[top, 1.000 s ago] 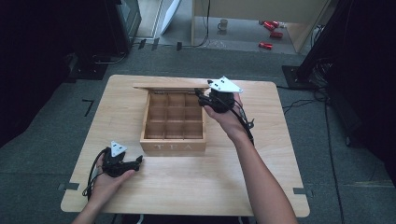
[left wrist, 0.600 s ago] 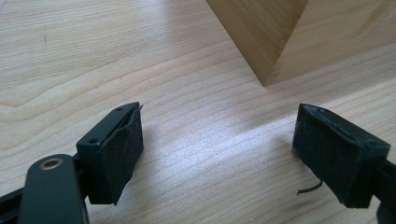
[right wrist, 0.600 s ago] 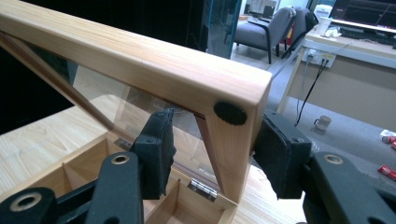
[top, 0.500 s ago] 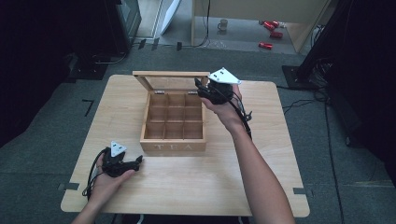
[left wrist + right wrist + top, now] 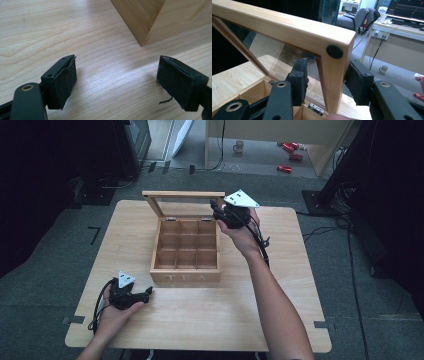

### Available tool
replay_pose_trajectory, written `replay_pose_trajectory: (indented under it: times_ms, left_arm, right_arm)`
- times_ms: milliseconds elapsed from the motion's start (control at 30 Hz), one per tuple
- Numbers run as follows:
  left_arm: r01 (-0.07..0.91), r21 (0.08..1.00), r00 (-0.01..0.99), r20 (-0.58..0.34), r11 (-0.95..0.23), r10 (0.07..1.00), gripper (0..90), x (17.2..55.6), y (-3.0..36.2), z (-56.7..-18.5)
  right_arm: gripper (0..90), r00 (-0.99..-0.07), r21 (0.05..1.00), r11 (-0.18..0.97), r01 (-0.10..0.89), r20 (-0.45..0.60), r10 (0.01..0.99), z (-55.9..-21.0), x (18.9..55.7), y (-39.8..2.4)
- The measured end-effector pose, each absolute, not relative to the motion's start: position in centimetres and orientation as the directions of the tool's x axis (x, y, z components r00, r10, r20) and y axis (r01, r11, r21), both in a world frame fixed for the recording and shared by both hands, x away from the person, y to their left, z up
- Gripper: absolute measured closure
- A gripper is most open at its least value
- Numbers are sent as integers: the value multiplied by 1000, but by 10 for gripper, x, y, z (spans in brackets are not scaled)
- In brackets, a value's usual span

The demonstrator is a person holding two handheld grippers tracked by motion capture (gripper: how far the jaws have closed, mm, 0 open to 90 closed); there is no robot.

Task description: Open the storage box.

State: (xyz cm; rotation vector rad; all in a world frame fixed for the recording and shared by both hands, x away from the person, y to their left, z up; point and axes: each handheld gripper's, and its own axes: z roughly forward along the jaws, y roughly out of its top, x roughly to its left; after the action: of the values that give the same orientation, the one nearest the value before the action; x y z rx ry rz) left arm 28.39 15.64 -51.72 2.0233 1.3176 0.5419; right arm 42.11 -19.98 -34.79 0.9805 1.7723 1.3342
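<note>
Office-lab space: desk (image 5: 397, 47) with monitor (image 5: 409, 12), office chair (image 5: 352, 21), floor cables (image 5: 345, 220).

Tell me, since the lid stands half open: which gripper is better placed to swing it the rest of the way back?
Right. The right gripper has its jaws on either side of the lid frame's corner. The left gripper lies open on the table, near the box's front corner and far from the lid.

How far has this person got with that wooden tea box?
The tea box already stands open, showing empty compartments. In hand: the right claw has been closing around the side rail of the glass-paned lid, which stands raised. The left claw rests open on the table. Whether filling or closing comes next, I can't tell.
</note>
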Motion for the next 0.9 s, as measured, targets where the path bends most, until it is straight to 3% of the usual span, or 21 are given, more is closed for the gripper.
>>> replay_pose_trajectory:
  times_ms: [667,767,900]
  left_arm:
    - [643,716,409,-21,-272,912,166,284,158,-517]
    - [643,717,409,-22,-271,912,166,284,158,-517]
    - [643,717,408,-21,-271,913,166,284,158,-517]
  right_arm:
    - [587,-470,970,204,130,-121,874,-350,421,-202]
    - [656,-433,974,177,138,-102,896,-348,422,-203]
    - [656,-453,978,157,140,-77,888,-348,425,-206]
